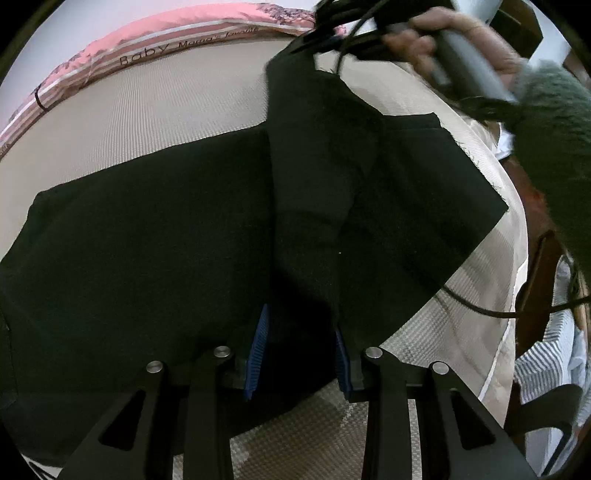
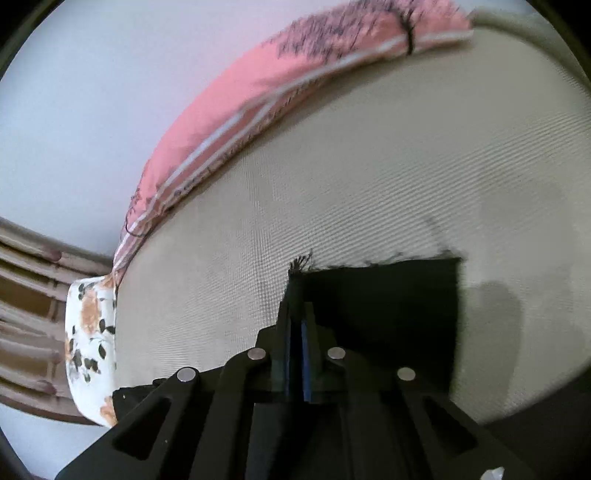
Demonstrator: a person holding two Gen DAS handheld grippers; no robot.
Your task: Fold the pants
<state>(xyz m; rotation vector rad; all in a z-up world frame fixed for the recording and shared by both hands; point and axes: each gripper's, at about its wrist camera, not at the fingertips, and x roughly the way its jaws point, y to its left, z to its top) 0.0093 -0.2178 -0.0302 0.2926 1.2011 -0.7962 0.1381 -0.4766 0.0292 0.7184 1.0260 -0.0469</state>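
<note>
Black pants (image 1: 147, 229) lie spread on a beige mat (image 1: 147, 122). One leg (image 1: 321, 122) is lifted up toward the top of the left wrist view, held by my right gripper (image 1: 325, 22), whose grey handle and hand show there. My left gripper (image 1: 301, 343) is open, its blue-padded fingers (image 1: 260, 339) low over the pants near their front edge. In the right wrist view my right gripper (image 2: 297, 295) is shut on the frayed hem corner of the pants leg (image 2: 388, 302), held above the mat (image 2: 369, 166).
A pink printed blanket (image 1: 155, 40) runs along the mat's far edge and also shows in the right wrist view (image 2: 258, 92). A floral pillow (image 2: 90, 343) lies at the left. A black cable (image 1: 480, 308) hangs at the right beside striped cloth (image 1: 546, 354).
</note>
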